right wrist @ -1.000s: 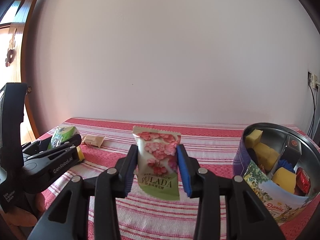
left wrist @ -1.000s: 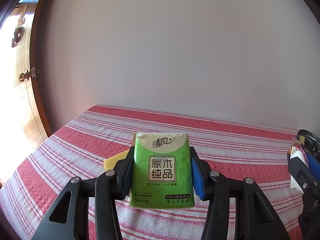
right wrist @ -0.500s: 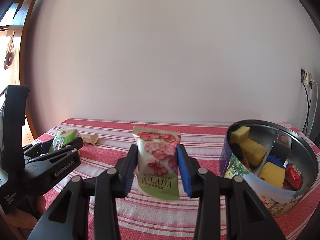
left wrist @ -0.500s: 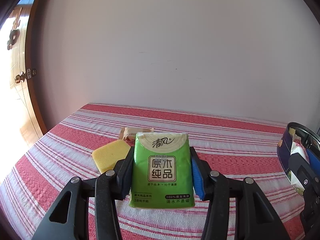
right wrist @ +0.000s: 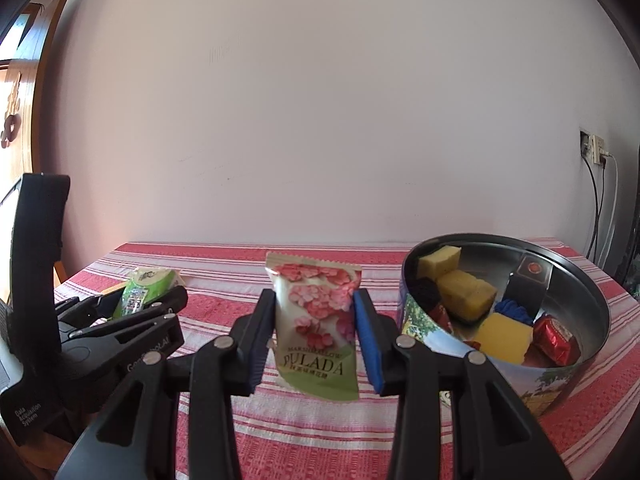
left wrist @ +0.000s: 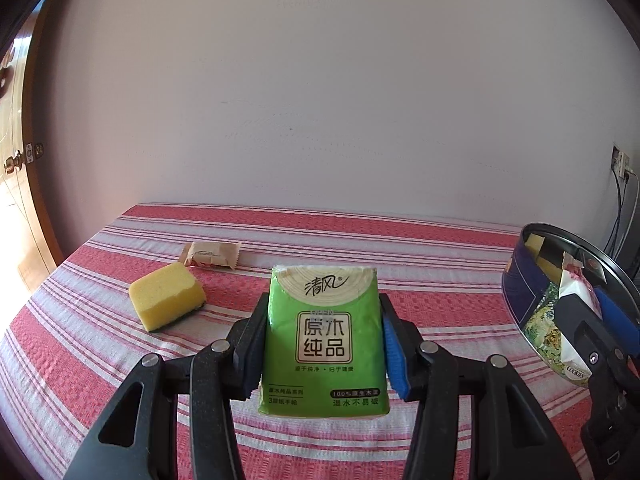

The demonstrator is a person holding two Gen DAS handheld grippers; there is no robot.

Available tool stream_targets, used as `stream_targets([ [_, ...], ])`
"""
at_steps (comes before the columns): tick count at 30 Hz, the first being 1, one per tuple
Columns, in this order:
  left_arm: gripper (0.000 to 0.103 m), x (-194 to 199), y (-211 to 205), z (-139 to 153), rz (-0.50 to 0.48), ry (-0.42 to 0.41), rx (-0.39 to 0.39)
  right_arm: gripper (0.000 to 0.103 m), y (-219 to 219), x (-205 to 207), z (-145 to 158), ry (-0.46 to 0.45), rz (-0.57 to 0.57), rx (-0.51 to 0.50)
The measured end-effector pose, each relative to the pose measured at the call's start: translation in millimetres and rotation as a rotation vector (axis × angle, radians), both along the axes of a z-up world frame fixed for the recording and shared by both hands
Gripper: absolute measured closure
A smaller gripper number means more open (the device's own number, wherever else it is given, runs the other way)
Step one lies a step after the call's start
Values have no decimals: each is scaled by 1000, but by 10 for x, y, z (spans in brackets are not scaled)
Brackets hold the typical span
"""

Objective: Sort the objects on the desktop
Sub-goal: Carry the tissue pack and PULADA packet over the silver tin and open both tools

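Observation:
My left gripper (left wrist: 323,340) is shut on a green tissue pack (left wrist: 323,336), held upright above the striped tablecloth (left wrist: 80,360). My right gripper (right wrist: 315,320) is shut on a marshmallow packet with pink flowers (right wrist: 316,320), also held off the cloth. A round metal cookie tin (right wrist: 580,372) stands to the right of the right gripper, with yellow sponges, red sweets and a blue item inside. In the left wrist view the same tin (left wrist: 524,284) shows at the right edge behind the right gripper (left wrist: 588,316). The left gripper (right wrist: 148,308) appears at the left of the right wrist view.
A yellow sponge (left wrist: 167,295) and a beige wrapped snack (left wrist: 211,255) lie on the cloth left of the tissue pack. A plain wall stands behind the table. A wooden door (left wrist: 20,152) is at the left, a wall socket with cables (right wrist: 596,152) at the right.
Both grippers have swung right with their loads. The tin has slid further into both views, and the sponge and beige snack have come out from behind the tissue pack.

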State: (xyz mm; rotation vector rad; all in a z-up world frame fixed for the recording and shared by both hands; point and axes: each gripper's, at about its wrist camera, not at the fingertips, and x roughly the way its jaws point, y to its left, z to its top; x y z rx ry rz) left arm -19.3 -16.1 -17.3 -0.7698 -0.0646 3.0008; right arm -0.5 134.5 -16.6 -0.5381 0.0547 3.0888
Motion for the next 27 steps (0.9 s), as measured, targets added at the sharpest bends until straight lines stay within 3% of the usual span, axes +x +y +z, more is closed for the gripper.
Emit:
stream_targets([
  [11, 51, 81, 590, 79, -109, 18, -11, 63, 524, 266, 31, 25, -115, 0],
  [27, 51, 228, 1496, 289, -270, 76, -30, 63, 1442, 480, 326, 101, -311, -23],
])
